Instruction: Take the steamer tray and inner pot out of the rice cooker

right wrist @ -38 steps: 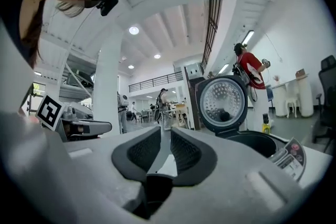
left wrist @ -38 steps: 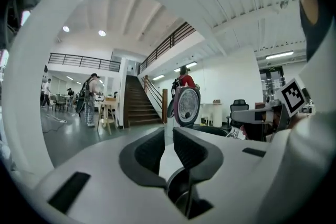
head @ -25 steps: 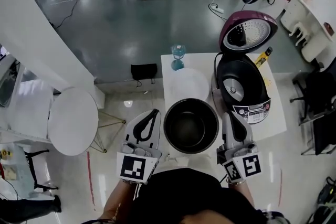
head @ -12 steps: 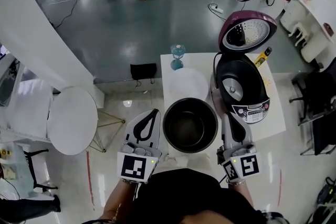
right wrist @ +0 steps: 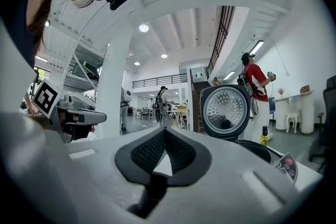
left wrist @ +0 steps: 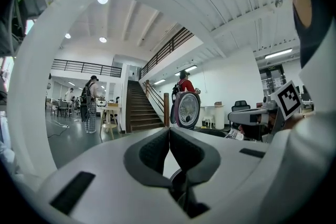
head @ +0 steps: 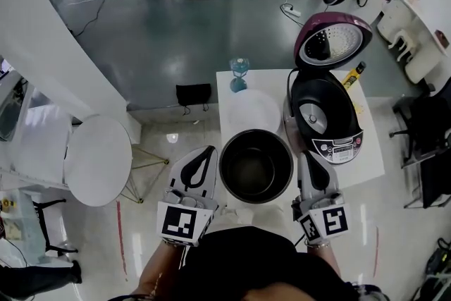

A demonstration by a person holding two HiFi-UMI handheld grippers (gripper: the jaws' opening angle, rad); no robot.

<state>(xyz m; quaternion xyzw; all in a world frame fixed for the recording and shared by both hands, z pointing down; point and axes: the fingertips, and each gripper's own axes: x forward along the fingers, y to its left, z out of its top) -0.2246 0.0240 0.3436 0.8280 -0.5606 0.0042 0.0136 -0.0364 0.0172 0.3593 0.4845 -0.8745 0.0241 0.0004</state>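
Head view: next to nothing has changed since the earlier frames. The pot (head: 256,167) stands on the table (head: 371,160) in the same spot, with the white tray (head: 252,113) just behind it and the open cooker (head: 325,120) to its right. Only a person at the far top has shifted. The left gripper (head: 208,150) and right gripper (head: 308,157) flank the pot and lie level, pointing away from the person. Neither touches the pot.

Left gripper view: the left gripper (left wrist: 169,131) has its jaws pressed together with nothing between them. The cooker's lid (left wrist: 187,109) stands ahead.

Right gripper view: the right gripper (right wrist: 165,131) is likewise closed and empty. The cooker's lid (right wrist: 226,110) is ahead to the right.
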